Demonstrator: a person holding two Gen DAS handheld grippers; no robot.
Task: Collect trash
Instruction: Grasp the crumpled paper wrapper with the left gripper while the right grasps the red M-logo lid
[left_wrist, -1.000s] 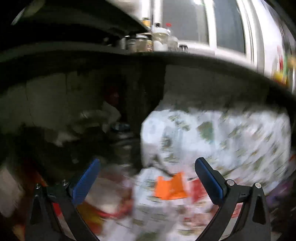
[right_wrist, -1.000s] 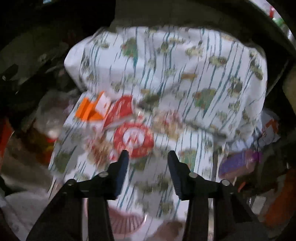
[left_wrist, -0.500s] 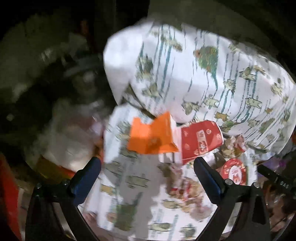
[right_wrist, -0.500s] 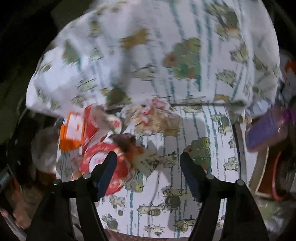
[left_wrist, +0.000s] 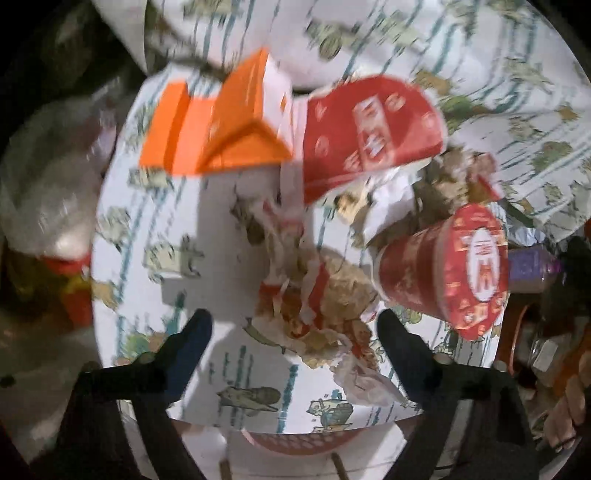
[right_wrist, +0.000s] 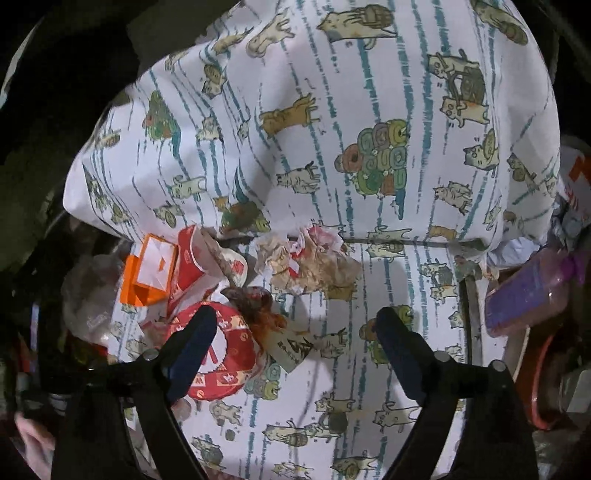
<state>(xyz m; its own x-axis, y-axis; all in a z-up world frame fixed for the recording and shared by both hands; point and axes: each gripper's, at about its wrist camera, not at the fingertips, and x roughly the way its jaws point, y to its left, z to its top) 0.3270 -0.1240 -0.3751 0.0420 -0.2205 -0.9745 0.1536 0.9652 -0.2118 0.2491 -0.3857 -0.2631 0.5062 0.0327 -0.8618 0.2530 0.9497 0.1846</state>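
Trash lies on a round table under a cat-print cloth (left_wrist: 155, 236) (right_wrist: 369, 129). There is an orange carton (left_wrist: 218, 129) (right_wrist: 147, 273), a red paper sleeve (left_wrist: 369, 133) (right_wrist: 188, 262) and a red cup (left_wrist: 450, 273) (right_wrist: 218, 354) on its side. My left gripper (left_wrist: 293, 332) points down over a crumpled greasy wrapper (left_wrist: 325, 302) (right_wrist: 310, 262). Its jaws are closing, the wrapper's near part lies between them, and the pads do not touch it. My right gripper (right_wrist: 295, 332) is opening above a stained paper scrap (right_wrist: 280, 332), apart from it. Its left finger overlaps the cup.
A purple bottle (right_wrist: 524, 291) (left_wrist: 528, 266) lies off the table's right edge beside a red basin rim (right_wrist: 535, 369). A clear plastic bag (left_wrist: 48, 192) (right_wrist: 88, 295) sits left of the table. A person's hand (left_wrist: 569, 406) shows at the lower right. Dark clutter surrounds the table.
The left gripper tipped downward and dropped close to the trash, and its jaws narrowed a little. The right gripper's jaws spread wide and it slid right, off the red cup.
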